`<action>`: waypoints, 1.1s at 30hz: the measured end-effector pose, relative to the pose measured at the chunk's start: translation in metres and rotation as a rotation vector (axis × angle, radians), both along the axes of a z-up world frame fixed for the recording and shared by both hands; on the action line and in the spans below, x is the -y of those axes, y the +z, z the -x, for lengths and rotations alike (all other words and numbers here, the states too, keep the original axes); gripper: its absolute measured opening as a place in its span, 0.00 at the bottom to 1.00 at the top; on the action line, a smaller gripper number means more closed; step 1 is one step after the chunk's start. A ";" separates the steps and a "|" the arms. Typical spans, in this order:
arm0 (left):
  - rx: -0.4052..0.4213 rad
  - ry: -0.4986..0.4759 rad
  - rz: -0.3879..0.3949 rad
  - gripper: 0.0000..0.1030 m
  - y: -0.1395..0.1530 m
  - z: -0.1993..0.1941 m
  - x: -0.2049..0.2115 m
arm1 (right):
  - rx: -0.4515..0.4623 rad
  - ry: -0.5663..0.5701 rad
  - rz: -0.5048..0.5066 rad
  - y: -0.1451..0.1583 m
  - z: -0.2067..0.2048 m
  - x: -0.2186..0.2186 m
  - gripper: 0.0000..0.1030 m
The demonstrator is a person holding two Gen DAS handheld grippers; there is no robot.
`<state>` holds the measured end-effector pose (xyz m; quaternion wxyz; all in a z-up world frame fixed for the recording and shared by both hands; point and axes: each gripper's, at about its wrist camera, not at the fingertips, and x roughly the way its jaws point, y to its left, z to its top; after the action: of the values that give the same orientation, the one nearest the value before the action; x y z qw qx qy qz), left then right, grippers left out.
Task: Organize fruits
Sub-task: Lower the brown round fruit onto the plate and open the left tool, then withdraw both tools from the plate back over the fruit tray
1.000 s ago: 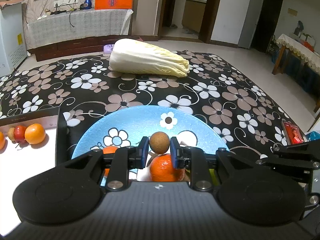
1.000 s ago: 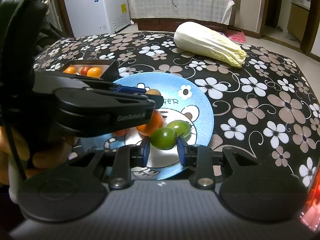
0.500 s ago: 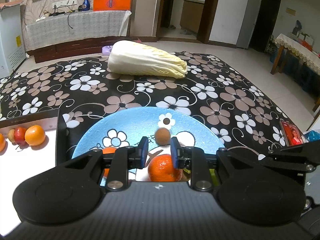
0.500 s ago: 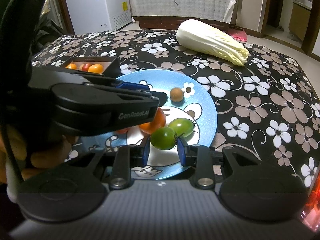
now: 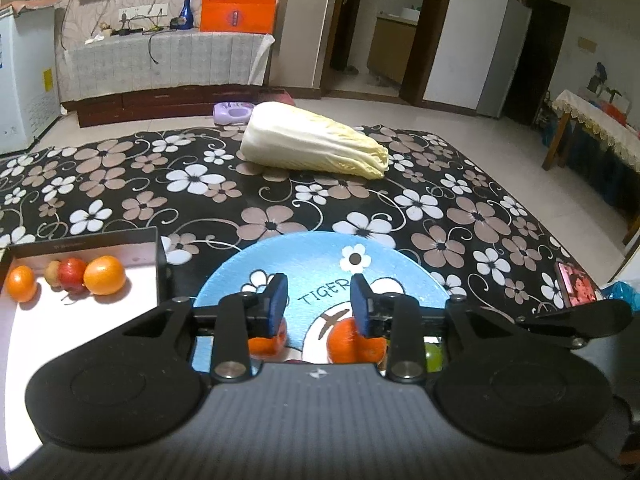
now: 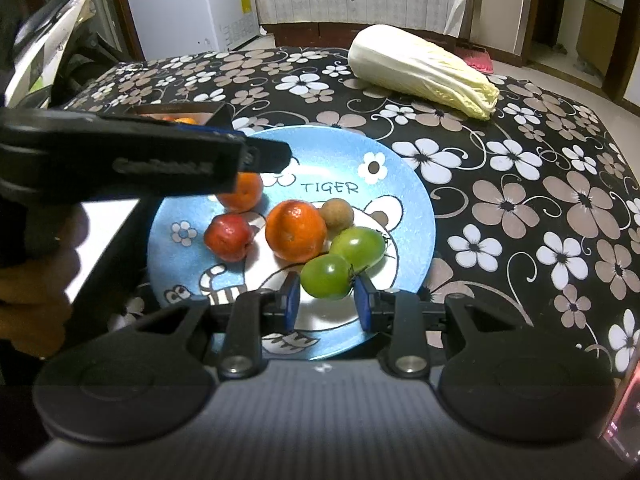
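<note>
While the left tongs (image 5: 318,304) spread open, empty above the blue plate (image 6: 416,200), the right tongs (image 6: 326,300) pinch a green tomato (image 6: 325,276) at the plate's near side. Squeezed harder, it could squirt sideways into its neighbour (image 6: 358,246) and the brown longan (image 6: 337,213).

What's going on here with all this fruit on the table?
A person is sorting fruit with a handheld gripper in each hand. The left gripper hangs over the blue plate with its jaws opening and nothing between them. The small brown fruit lies on the plate beside an orange. The right gripper is low at the plate's near edge, around a green tomato. More fruit sits in the black box beside the plate.
</note>
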<state>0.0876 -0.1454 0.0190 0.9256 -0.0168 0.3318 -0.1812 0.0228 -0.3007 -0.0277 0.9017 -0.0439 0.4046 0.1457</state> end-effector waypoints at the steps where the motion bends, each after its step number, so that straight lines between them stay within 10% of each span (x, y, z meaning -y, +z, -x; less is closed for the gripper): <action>1: 0.000 -0.001 -0.001 0.39 0.000 0.001 -0.001 | -0.003 -0.001 0.001 -0.001 -0.001 -0.001 0.31; 33: -0.005 0.048 -0.033 0.40 0.001 0.008 -0.042 | 0.118 -0.050 -0.022 0.018 -0.006 -0.011 0.44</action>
<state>0.0800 -0.1032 0.0205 0.9291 -0.0100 0.3365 -0.1533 0.0292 -0.2893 -0.0101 0.9279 -0.0323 0.3499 0.1249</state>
